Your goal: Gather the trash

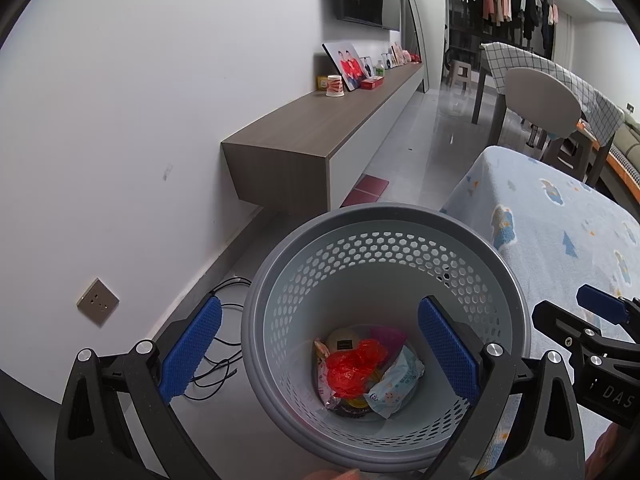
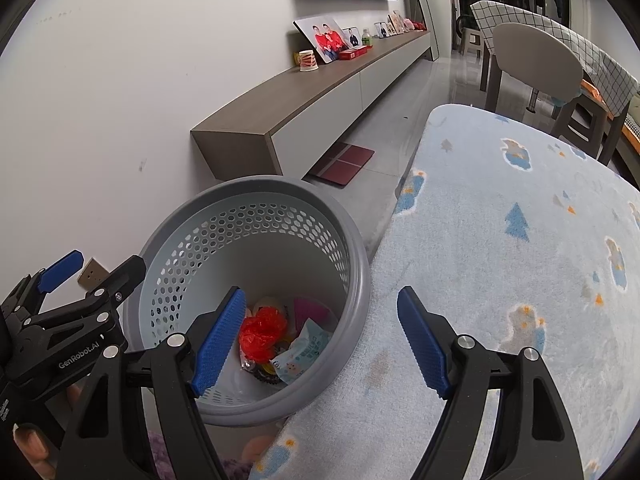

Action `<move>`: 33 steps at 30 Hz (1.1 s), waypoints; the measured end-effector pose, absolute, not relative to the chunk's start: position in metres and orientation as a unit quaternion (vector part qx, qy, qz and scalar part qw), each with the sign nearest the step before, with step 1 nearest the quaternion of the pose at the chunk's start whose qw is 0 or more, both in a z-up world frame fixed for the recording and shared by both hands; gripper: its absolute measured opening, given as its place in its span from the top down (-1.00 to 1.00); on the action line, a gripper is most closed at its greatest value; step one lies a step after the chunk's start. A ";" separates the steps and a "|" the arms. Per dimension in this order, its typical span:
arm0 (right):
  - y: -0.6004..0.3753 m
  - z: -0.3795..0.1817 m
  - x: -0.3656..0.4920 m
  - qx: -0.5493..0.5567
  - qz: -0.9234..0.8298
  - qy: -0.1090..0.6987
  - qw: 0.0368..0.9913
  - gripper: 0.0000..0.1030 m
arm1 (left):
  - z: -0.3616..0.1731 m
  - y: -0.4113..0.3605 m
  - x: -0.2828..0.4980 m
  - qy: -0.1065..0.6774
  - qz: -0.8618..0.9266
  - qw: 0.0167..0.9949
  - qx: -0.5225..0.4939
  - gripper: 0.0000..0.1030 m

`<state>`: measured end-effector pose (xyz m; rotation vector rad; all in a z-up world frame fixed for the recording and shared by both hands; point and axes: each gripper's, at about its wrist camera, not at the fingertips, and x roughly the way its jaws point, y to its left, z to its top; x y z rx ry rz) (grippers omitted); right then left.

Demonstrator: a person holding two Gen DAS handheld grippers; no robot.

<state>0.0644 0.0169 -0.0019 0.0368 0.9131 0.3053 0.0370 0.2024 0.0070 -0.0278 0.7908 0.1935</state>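
Living room, grey floor; basket (image 1: 384, 240) stands just beside the blanket-covered table (image 2: 520, 240). Trash inside: red plastic bag (image 1: 352, 368), wipes packet (image 1: 396, 384), possibly food wrappers beneath. All light, crinkly, soft (pinch bag at a bunched fold). Left gripper (image 1: 320, 356) and right gripper (image 2: 324, 344) both gape wide, empty.

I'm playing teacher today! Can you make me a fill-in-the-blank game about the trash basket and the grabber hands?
1. The crumpled plastic bag lying in the basket is colored ____.
2. The holes in the basket's wall are shaped like ____.
3. The left gripper and right gripper both have jaws that are ____, holding nothing.
4. The cloth beside the basket, printed with little trees, is mostly light ____.

Missing words: red; hexagons; open; blue
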 end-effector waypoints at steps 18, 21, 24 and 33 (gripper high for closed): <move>0.017 -0.004 0.064 0.018 0.147 0.439 0.886 -0.45 | 0.008 0.201 0.035 0.380 0.096 0.920 -0.012 -0.88; 0.017 -0.004 0.064 0.019 0.147 0.439 0.886 -0.45 | 0.009 0.200 0.034 0.380 0.097 0.920 -0.012 -0.88; 0.017 -0.004 0.064 0.019 0.147 0.439 0.886 -0.45 | 0.009 0.200 0.034 0.380 0.096 0.920 -0.012 -0.88; 0.017 -0.004 0.064 0.019 0.147 0.439 0.886 -0.45 | 0.009 0.200 0.034 0.380 0.096 0.920 -0.012 -0.88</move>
